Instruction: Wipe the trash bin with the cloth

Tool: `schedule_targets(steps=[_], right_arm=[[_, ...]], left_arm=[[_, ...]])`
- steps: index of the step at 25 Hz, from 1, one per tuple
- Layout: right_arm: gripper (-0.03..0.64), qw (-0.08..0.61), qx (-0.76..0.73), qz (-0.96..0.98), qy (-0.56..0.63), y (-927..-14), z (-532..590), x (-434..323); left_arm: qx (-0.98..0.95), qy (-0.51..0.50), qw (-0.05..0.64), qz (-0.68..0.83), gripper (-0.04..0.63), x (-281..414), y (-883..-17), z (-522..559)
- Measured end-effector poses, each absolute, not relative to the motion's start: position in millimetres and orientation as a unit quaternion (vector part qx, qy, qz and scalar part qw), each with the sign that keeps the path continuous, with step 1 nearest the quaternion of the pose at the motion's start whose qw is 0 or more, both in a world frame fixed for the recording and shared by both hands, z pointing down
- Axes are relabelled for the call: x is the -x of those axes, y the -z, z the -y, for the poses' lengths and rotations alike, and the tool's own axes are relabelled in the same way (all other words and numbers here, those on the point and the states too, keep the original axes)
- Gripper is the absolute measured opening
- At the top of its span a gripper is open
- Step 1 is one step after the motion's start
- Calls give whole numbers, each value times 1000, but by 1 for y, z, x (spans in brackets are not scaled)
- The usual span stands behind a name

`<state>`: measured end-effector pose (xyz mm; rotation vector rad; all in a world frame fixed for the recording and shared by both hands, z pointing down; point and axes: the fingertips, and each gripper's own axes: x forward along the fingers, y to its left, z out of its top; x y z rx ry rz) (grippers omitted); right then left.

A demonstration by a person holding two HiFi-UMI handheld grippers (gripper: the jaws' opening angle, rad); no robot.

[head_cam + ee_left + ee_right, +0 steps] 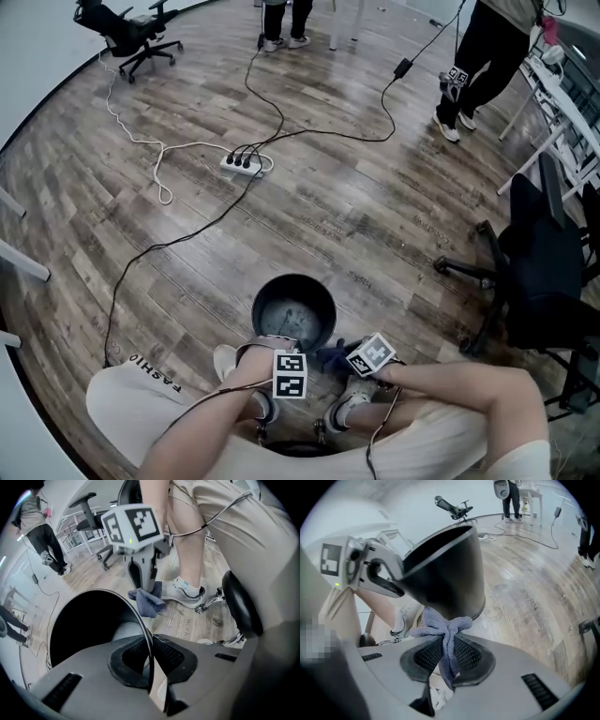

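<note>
Black trash bin [294, 277] is seen standing mouth-up on the wood floor [375, 216] just in front of the person's shoes [185, 591]. Its thin near rim is pinched between the almost-closed jaws of the left gripper [150, 663]. Blue-grey cloth [445, 634] is clamped in a bunch between the closed jaws of the right gripper [446, 656] and held just beside the bin's outer wall on the person's side, though contact with the wall cannot be confirmed. Bare floor is left open beyond the bin's far edge as far as a power strip [244, 162] and its cables, while an office chair [544, 272] is noted well off to the right.
</note>
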<state>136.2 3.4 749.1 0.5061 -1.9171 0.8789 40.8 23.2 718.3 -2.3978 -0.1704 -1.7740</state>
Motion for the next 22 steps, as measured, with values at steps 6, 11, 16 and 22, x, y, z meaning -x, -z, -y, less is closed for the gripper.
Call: schedule_targets(steps=[6, 11, 16, 22], right_arm=[[74, 444, -167, 821, -318, -672, -16, -117], [74, 432, -157, 833, -308, -640, -28, -97], [74, 430, -167, 836, -297, -639, -25, -88], [74, 439, -188, 824, -305, -655, -11, -96]], left_arm=[[817, 565, 97, 61, 118, -37, -707, -25], [768, 616, 140, 107, 160, 5, -717, -24], [754, 630, 165, 84, 81, 13, -721, -7], [767, 622, 134, 80, 66, -6, -719, -17]])
